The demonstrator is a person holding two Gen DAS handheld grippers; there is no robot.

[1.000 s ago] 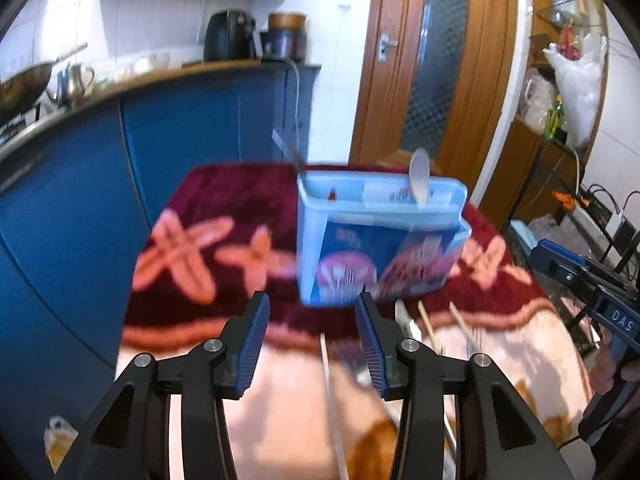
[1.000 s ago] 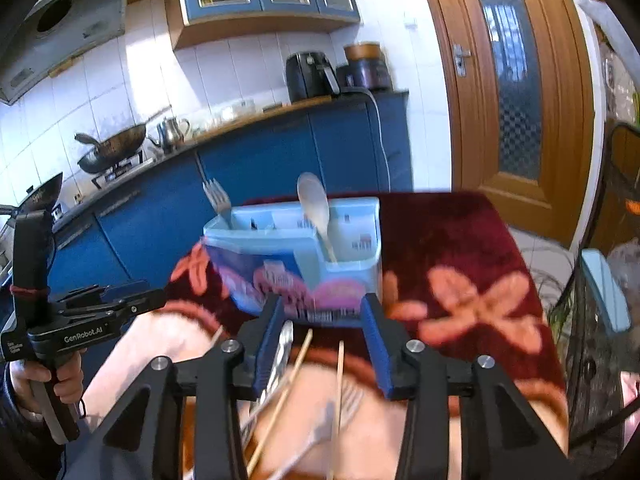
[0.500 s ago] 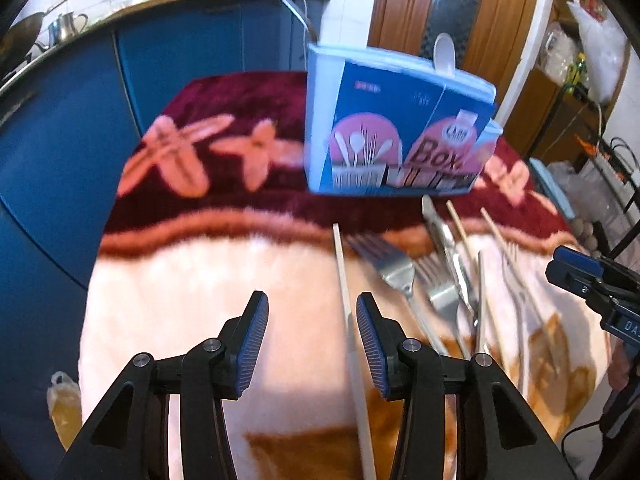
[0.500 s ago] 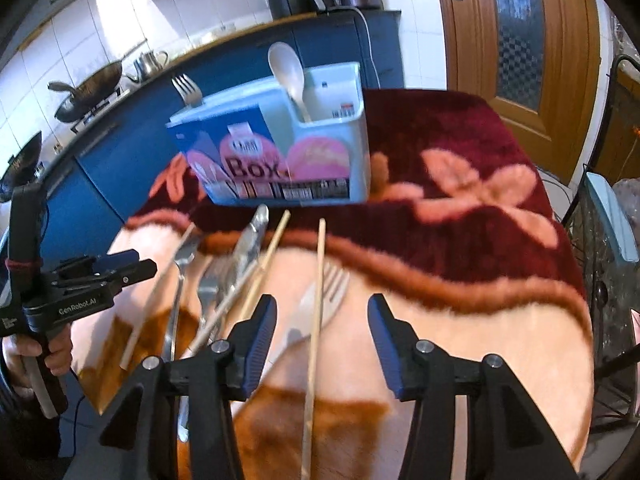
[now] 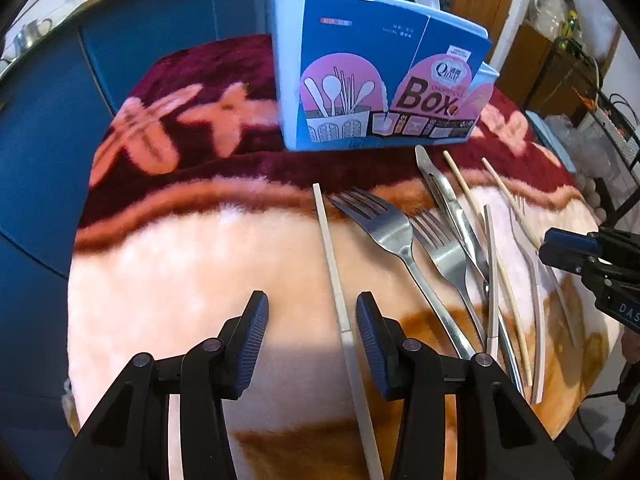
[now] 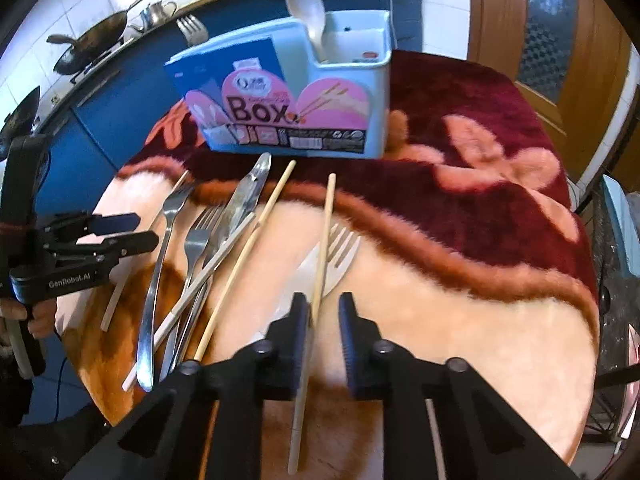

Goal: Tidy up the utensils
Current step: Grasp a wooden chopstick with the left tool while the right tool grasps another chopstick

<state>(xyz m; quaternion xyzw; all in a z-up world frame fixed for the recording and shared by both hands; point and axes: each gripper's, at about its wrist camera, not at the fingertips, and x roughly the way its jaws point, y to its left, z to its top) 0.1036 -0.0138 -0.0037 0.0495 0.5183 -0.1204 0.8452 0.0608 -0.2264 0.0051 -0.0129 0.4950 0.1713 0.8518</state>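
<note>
Both of your grippers have tipped down toward the blanket (image 5: 168, 280), and the counter has slid out of the top of each view. Your right gripper (image 6: 324, 316) has just been closing; its jaws now stand narrow around a bamboo chopstick (image 6: 325, 232), pads apparently not yet pressing, so judge the pick as begun, not secured. Your left gripper (image 5: 312, 328) stays half open, a pale chopstick (image 5: 332, 256) lying between its jaws, untouched. Toward 1 o'clock in the left view lie forks (image 5: 384, 228), tongs (image 5: 444, 196) and more chopsticks. At 12 o'clock stands the blue utensil box (image 5: 360, 88), upright, a white spoon (image 6: 308, 12) already inside.
</note>
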